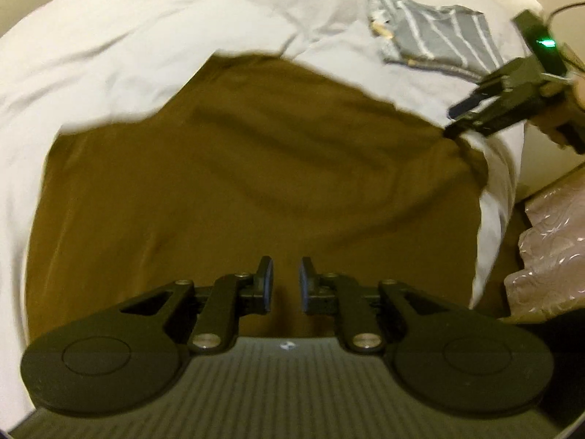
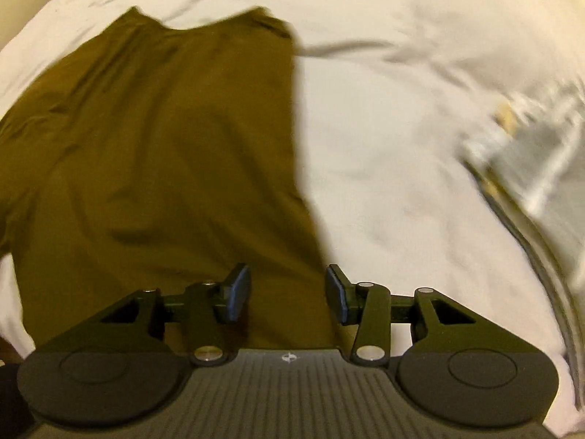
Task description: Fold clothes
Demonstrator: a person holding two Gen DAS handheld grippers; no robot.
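The brown garment [image 1: 237, 168] lies spread on the white bed sheet [image 1: 128, 36], with its near part running under both cameras. A folded grey striped garment [image 1: 438, 40] rests well apart, toward the far right corner of the bed.

Handling, judged from its look: the brown garment is thin, soft cloth, light and limp, with shallow wrinkles. It offers no stiffness, so any lifted edge is likely to sag and drag the rest along. It is not fragile. Take hold at an edge or corner, pinching a single layer, rather than in the flat middle where the pads tend to gather bed sheet as well.

Orientation: in the right wrist view the long axis runs from the camera away toward the far edge [image 2: 204, 22], where a shallow dip between two raised points suggests a neckline or waist end; which one cannot be told.

The left tool [image 1: 285, 285] stands slightly parted over the cloth, nothing between the pads. The right tool [image 2: 288, 292] is wider apart and empty, hovering above the garment's right edge.
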